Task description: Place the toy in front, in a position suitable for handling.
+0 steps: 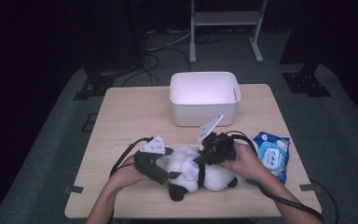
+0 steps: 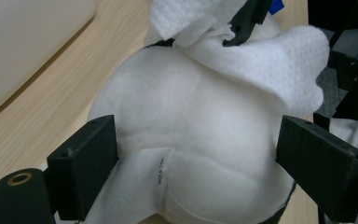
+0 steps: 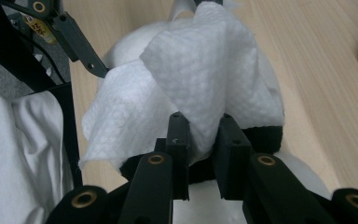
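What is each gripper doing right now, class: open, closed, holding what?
Left gripper: jaws wide, straddling the plush toy; whether the pads press it cannot be told.
Right gripper: shut on the white wipe.

A: How was the light in the high view?

B: Uneven. The counter (image 1: 135, 107) was lit from above, while the room around it fell to near black. The white bin (image 1: 204, 99) glowed and its inside was washed out.

A: Any shadows?

B: Soft ones only, under the plush toy (image 1: 200, 175) and the forearms.

A: And the close views?

B: In the left gripper view the toy's white fur was bright and nearly featureless, and the near black tool parts were soft. In the right gripper view the wipe (image 3: 200, 70) showed a crisp weave; the background blurred.
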The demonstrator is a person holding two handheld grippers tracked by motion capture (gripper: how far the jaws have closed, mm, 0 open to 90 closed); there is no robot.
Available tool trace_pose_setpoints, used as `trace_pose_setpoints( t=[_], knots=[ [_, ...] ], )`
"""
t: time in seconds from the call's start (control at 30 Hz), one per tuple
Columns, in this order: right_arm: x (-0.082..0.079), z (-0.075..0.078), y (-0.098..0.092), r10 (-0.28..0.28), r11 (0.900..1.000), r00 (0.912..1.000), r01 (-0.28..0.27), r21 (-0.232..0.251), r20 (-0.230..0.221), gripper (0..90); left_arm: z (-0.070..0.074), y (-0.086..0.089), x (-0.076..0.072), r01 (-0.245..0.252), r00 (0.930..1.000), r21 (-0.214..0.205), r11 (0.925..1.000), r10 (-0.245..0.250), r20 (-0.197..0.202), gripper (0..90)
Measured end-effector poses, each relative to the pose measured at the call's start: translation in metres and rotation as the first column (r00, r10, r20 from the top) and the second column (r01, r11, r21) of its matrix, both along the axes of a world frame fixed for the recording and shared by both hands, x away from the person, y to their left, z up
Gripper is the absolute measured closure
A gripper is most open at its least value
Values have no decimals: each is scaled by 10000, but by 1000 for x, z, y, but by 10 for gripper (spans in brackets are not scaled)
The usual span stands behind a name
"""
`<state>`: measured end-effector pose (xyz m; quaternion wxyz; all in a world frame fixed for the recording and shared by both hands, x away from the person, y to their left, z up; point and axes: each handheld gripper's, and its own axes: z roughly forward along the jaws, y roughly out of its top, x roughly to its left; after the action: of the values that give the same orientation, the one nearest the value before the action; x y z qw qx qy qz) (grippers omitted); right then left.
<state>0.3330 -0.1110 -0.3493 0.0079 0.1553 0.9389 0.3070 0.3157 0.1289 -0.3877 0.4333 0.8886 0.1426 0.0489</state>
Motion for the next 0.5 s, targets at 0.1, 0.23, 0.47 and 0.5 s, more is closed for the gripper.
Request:
trace_pose_setpoints(
  t=[0.1, 0.23, 0.47, 0.5],
  knots=[
    [-2, -1, 0, 86, 9999, 10000, -86, 146, -21, 765, 0, -1, 0, -41, 10000, 19, 10000, 41, 30, 117],
    [-5, -1, 4, 234, 9996, 9997, -235, 141, 47, 745, -1, -2, 1, -117, 9999, -15, 9999, 117, -10, 119],
    [-8, -4, 9, 369, 9991, 9990, -373, 184, 246, 610, -4, -3, 2, -191, 9998, 33, 9998, 192, -48, 119],
    [-9, -6, 11, 363, 9991, 9987, -369, 188, 352, 595, -5, -4, 2, -237, 9997, 6, 9997, 237, -66, 119]
  ],
)
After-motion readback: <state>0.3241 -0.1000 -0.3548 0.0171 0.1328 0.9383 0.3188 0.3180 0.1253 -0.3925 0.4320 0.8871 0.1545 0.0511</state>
